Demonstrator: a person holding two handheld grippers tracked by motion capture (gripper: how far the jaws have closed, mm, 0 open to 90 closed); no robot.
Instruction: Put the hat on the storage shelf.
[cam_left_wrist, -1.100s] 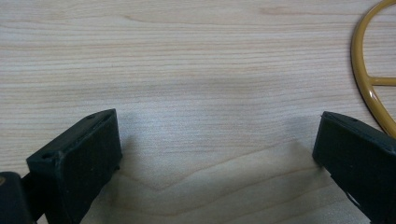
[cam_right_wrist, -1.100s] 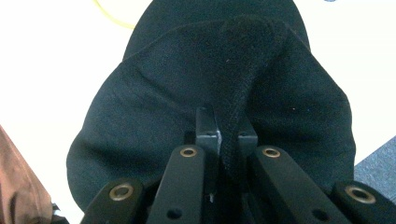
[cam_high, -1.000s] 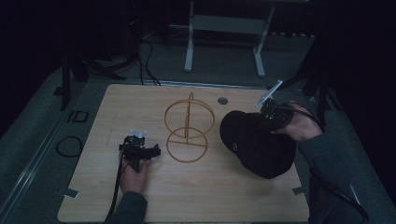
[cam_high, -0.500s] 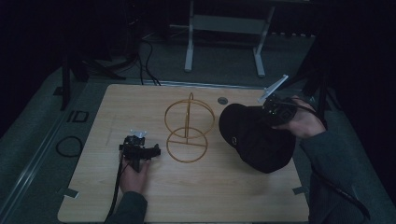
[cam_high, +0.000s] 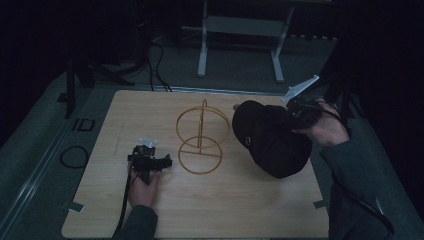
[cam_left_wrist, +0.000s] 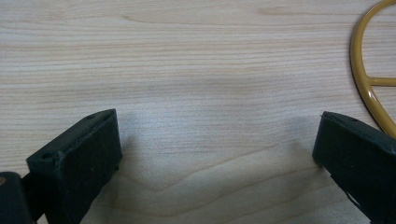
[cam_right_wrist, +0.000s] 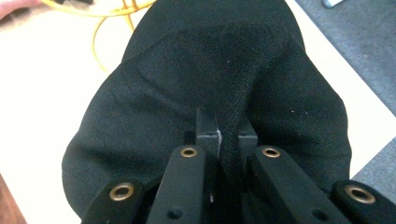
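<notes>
A black cap (cam_high: 270, 137) hangs tilted over the right side of the wooden table (cam_high: 120, 107), lifted by its back. My right gripper (cam_high: 296, 115) is shut on a fold of the cap's fabric (cam_right_wrist: 229, 140), which bunches up between the two jaws. A gold wire stand (cam_high: 201, 136), made of an upright ring on a round base, sits at the table's middle. My left gripper (cam_high: 150, 161) rests low on the table left of the stand, jaws wide open with bare wood between them; the stand's base ring (cam_left_wrist: 369, 84) curves in at the right.
A cable trails from the left gripper toward the table's front edge. Beyond the table lie dark floor, a coiled cable (cam_high: 74, 156) at the left and a white metal frame (cam_high: 240, 30) at the back.
The right gripper has carried the cap slightly left and up, toward the wire stand. The left gripper has stayed put.
</notes>
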